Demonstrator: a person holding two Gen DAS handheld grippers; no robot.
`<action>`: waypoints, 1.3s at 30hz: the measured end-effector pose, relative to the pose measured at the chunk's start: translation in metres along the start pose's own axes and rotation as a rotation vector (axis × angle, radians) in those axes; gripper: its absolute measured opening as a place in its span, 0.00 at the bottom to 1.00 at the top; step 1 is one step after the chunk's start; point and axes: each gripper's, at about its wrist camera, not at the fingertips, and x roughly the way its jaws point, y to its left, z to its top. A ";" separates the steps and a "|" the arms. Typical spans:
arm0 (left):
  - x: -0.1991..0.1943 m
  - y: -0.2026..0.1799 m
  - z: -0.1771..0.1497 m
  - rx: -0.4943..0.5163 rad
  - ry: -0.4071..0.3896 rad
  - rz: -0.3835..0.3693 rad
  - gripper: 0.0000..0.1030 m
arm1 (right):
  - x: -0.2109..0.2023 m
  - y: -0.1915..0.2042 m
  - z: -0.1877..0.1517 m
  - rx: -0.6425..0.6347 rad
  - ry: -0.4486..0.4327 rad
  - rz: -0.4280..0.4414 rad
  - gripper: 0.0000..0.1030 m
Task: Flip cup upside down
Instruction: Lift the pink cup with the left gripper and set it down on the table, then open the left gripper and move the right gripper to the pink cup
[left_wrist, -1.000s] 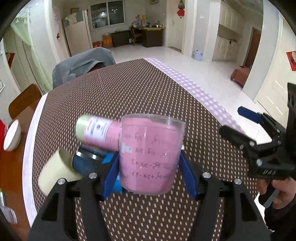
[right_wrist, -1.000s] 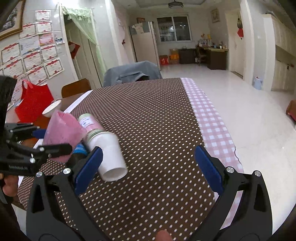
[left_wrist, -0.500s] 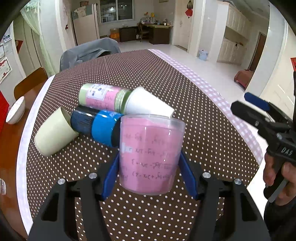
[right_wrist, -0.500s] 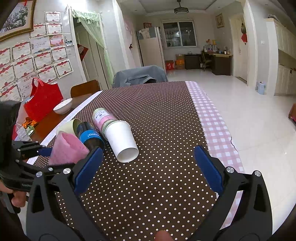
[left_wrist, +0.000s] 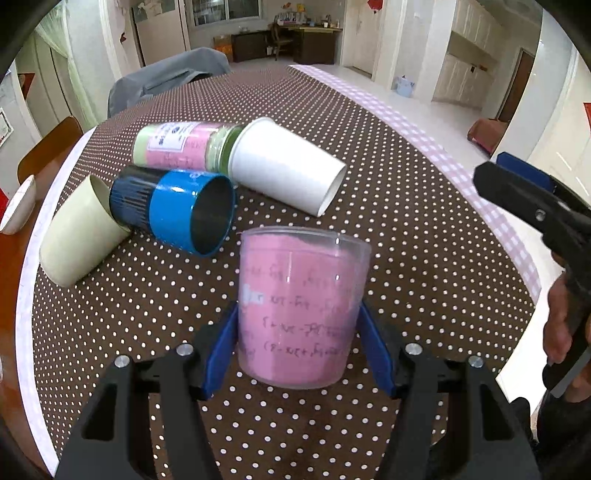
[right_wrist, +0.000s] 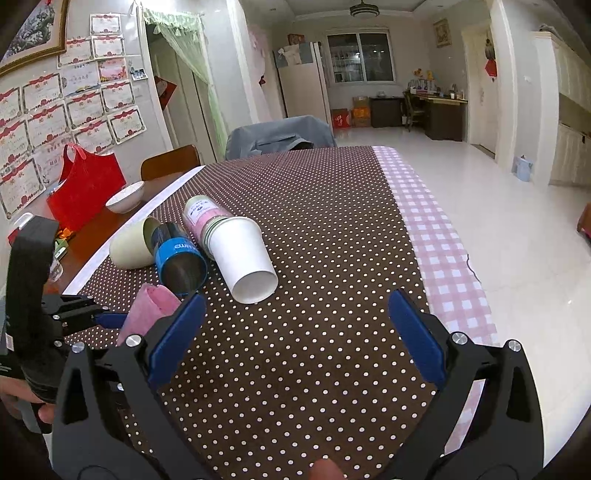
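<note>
My left gripper (left_wrist: 297, 343) is shut on a clear plastic cup with a pink paper lining (left_wrist: 301, 310), held upright-looking with its wider end away from the camera, above the dotted tablecloth. The same cup (right_wrist: 147, 312) shows at the left of the right wrist view, between the left gripper's fingers. My right gripper (right_wrist: 295, 332) is open and empty over the near part of the table; it also shows at the right edge of the left wrist view (left_wrist: 532, 199).
Several cups lie on their sides on the brown dotted tablecloth (left_wrist: 406, 229): a white paper cup (left_wrist: 284, 170), a blue metal cup (left_wrist: 177, 210), a cream cup (left_wrist: 77, 236) and a pink-green bottle (left_wrist: 177, 144). A white bowl (right_wrist: 125, 195) and red bag (right_wrist: 85, 184) sit at the left.
The left gripper has risen and pulled back with the pink cup, so the lying cups now show beyond it. The right gripper has also pulled back and stays open.
</note>
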 end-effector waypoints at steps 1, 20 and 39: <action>0.002 0.001 0.000 0.000 0.007 0.004 0.61 | 0.000 0.000 0.000 -0.002 0.000 0.000 0.94; -0.044 0.014 -0.018 -0.078 -0.139 0.090 0.75 | 0.002 0.021 0.011 -0.065 -0.014 0.075 0.94; -0.099 0.025 -0.039 -0.185 -0.285 0.174 0.75 | 0.004 0.043 0.024 -0.115 -0.038 0.215 0.94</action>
